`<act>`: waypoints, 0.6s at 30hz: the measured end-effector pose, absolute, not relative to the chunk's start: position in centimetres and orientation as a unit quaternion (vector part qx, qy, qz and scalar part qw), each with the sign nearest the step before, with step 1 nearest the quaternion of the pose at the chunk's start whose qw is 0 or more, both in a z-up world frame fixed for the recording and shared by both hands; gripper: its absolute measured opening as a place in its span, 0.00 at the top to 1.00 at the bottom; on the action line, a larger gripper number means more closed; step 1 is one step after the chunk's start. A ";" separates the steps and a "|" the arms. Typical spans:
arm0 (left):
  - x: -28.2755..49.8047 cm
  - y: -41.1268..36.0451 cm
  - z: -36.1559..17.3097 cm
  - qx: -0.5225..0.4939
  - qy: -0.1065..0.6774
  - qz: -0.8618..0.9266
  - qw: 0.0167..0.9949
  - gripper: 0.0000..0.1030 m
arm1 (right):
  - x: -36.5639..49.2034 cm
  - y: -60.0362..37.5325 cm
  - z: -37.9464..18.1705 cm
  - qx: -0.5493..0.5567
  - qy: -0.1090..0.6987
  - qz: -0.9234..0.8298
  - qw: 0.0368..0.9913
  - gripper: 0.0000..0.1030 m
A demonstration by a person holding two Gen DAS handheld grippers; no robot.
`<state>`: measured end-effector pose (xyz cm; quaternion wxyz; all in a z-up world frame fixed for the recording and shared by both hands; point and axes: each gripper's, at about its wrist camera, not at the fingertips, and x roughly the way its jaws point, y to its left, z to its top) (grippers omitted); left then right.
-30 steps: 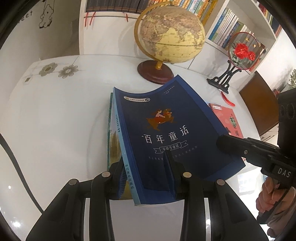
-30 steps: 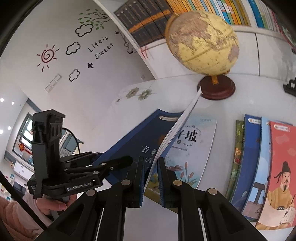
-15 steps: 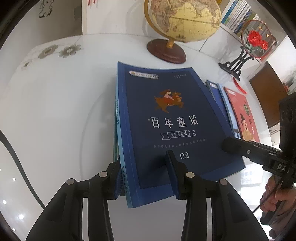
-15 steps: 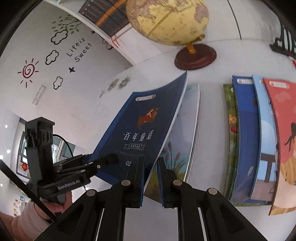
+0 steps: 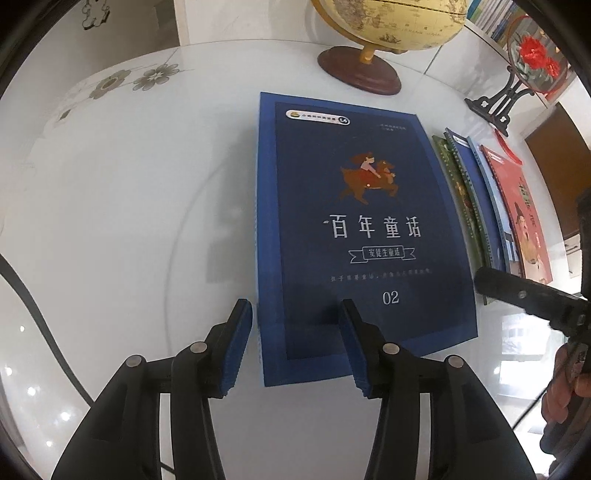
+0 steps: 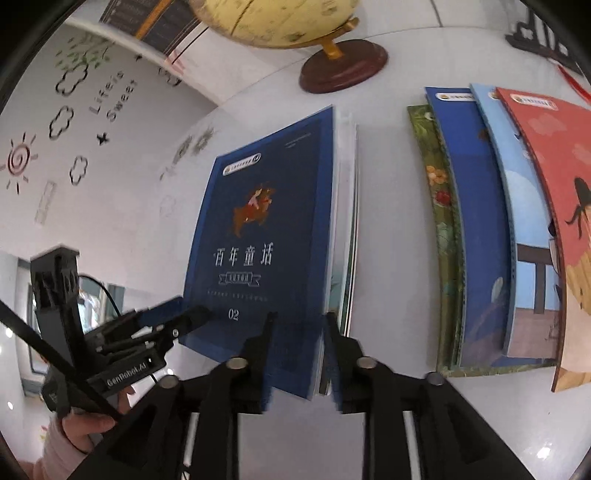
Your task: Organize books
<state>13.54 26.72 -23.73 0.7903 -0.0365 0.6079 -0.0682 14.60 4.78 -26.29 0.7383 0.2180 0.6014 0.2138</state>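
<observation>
- Navy fairy-tale book (image 5: 354, 229) flat atop pile, mid-counter (image 5: 129, 229), near globe (image 5: 360, 72).
- Left hand-held gripper (image 5: 297, 343), right hand-held gripper (image 6: 297, 354): both opening, astride its near edge, unclamped.
- Risk: snagging cover while withdrawing, skewing pile.

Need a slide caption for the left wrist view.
Left gripper jaws opening around the navy book's near corner, on the table.

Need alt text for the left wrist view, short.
A dark blue book lies flat on a white table, its near left corner between the opening jaws of the left gripper. A globe stands behind; more books lie to the right.
</observation>
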 end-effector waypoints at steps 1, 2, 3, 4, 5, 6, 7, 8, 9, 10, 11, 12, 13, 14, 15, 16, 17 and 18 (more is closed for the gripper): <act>13.5 26.7 -23.8 -0.035 0.610 -0.065 0.789 0.55 | 14.6 4.5 -26.2 0.223 0.600 0.211 0.739 0.59; 13.4 26.8 -23.8 -0.036 0.611 -0.062 0.789 0.54 | 14.6 4.3 -26.1 0.225 0.598 0.207 0.741 0.57; 13.3 26.9 -23.8 -0.037 0.611 -0.058 0.789 0.54 | 14.6 4.2 -26.0 0.224 0.597 0.205 0.742 0.56; 13.3 27.0 -23.8 -0.038 0.611 -0.054 0.789 0.54 | 14.5 4.0 -26.0 0.225 0.598 0.204 0.742 0.55; 13.1 27.1 -23.7 -0.040 0.610 -0.046 0.790 0.54 | 14.5 3.8 -26.0 0.231 0.600 0.204 0.739 0.55; 13.0 27.3 -23.6 -0.043 0.608 -0.041 0.792 0.54 | 14.4 3.5 -26.1 0.242 0.602 0.204 0.733 0.54; 12.9 27.4 -23.5 -0.047 0.608 -0.036 0.792 0.54 | 14.3 3.2 -26.2 0.249 0.603 0.204 0.730 0.53; 12.7 27.6 -23.4 -0.052 0.608 -0.034 0.792 0.54 | 14.3 3.0 -26.4 0.260 0.604 0.204 0.725 0.53; 12.5 27.7 -23.2 -0.055 0.608 -0.030 0.792 0.54 | 14.1 2.8 -26.5 0.267 0.605 0.204 0.722 0.52; 12.4 27.7 -23.1 -0.056 0.606 -0.026 0.793 0.54 | 14.0 2.6 -26.6 0.273 0.607 0.203 0.718 0.52; 12.3 27.8 -22.9 -0.057 0.604 -0.022 0.794 0.54 | 13.7 2.3 -26.7 0.279 0.606 0.203 0.717 0.52; 12.2 27.8 -22.8 -0.059 0.604 -0.021 0.795 0.54 | 13.4 2.1 -26.7 0.283 0.605 0.201 0.717 0.52; 12.0 27.8 -22.6 -0.060 0.603 -0.019 0.795 0.54 | 13.2 1.9 -26.7 0.286 0.603 0.200 0.717 0.52; 11.9 27.7 -22.3 -0.063 0.601 -0.017 0.796 0.54 | 12.9 1.5 -26.7 0.289 0.602 0.199 0.717 0.52; 11.8 27.5 -22.1 -0.065 0.598 -0.017 0.798 0.54 | 12.7 1.2 -26.7 0.292 0.601 0.198 0.717 0.51; 11.6 27.4 -21.7 -0.069 0.594 -0.018 0.801 0.54 | 12.5 0.9 -26.6 0.295 0.601 0.198 0.716 0.51; 11.5 27.0 -21.2 -0.075 0.586 -0.020 0.807 0.54 | 12.3 0.6 -26.5 0.298 0.600 0.198 0.716 0.51; 11.5 26.6 -20.8 -0.078 0.580 -0.022 0.810 0.54 | 12.2 0.2 -26.4 0.300 0.597 0.199 0.717 0.51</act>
